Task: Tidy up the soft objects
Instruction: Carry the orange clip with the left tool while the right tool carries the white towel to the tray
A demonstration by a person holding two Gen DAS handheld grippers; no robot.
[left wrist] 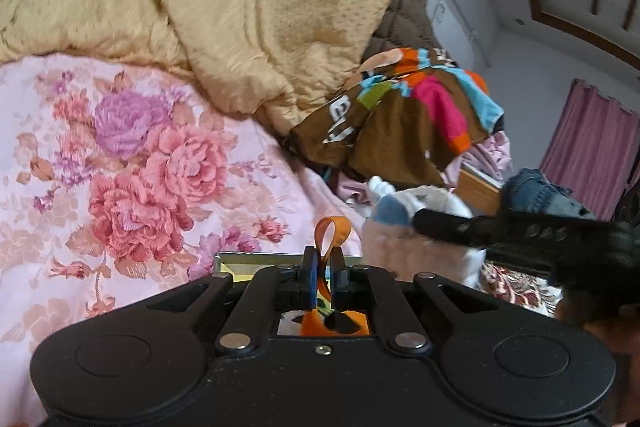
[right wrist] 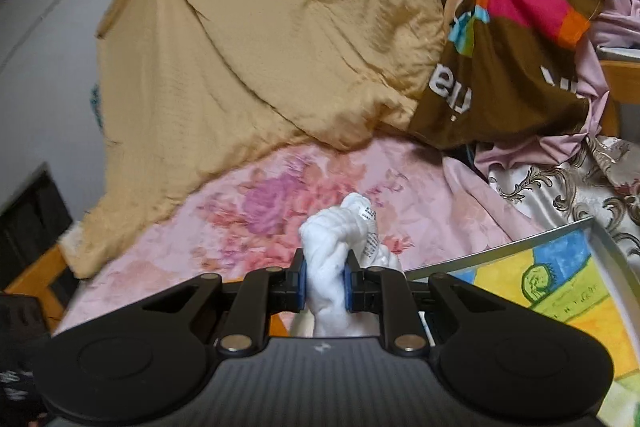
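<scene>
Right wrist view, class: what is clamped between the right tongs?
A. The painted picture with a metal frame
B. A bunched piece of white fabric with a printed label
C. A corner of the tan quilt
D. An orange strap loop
B: the right tongs are closed on a bunched white fabric with a printed label, above the pink floral bedspread.

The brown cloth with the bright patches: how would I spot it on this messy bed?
Find the big tan quilt heaped on the pink floral bedspread. At its right edge lies the brown cloth. Only it carries pink, orange and blue blocks plus white lettering.
</scene>
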